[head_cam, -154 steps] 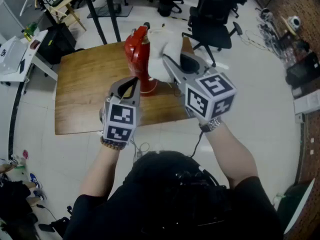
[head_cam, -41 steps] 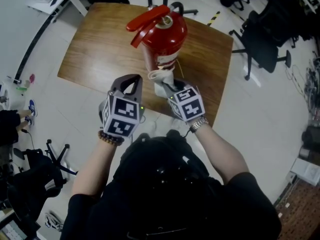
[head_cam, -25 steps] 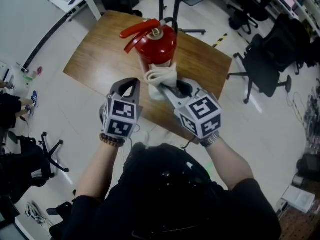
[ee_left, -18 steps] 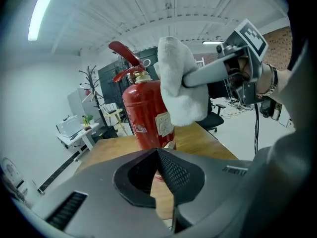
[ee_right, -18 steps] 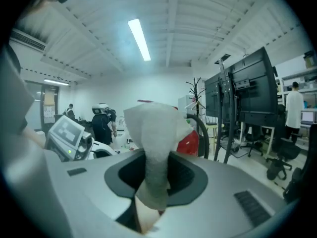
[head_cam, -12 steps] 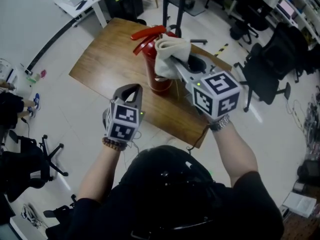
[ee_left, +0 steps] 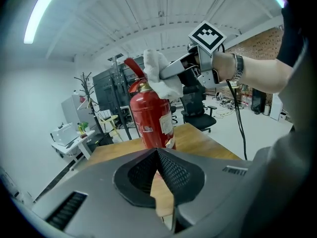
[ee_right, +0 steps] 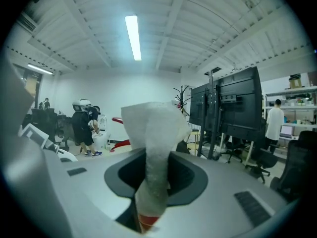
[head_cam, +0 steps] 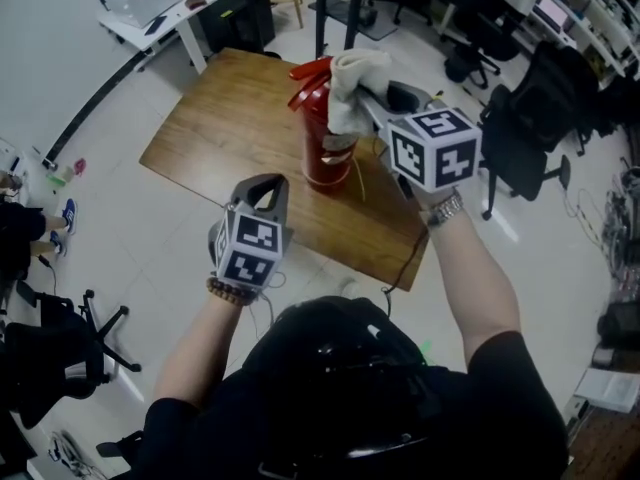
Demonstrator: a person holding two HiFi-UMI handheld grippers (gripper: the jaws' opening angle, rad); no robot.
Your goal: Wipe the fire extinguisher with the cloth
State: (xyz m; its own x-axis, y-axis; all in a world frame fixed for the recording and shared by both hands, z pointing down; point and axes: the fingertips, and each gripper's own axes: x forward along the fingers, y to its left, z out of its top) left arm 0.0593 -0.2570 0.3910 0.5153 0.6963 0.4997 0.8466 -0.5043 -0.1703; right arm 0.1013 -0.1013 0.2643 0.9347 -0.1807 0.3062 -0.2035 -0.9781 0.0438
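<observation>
A red fire extinguisher (head_cam: pixel 322 138) stands upright on a brown wooden table (head_cam: pixel 220 128); the left gripper view shows the fire extinguisher (ee_left: pixel 151 118) straight ahead. A white cloth (head_cam: pixel 352 86) is pressed against its top, by the red lever. My right gripper (head_cam: pixel 372 96) is shut on the cloth (ee_right: pixel 152 148), which bunches out past the jaws. My left gripper (head_cam: pixel 262 190) hangs near the table's front edge, apart from the extinguisher, jaws shut with nothing between them.
Black office chairs (head_cam: pixel 520 108) stand to the right of the table and a white desk (head_cam: pixel 165 8) at the back left. A black pole (head_cam: pixel 322 13) rises behind the table. People (ee_right: pixel 81 128) stand far off in the right gripper view.
My right gripper has climbed with the cloth from the extinguisher's lower body to its top. The left gripper has stayed low near the table's front edge.
</observation>
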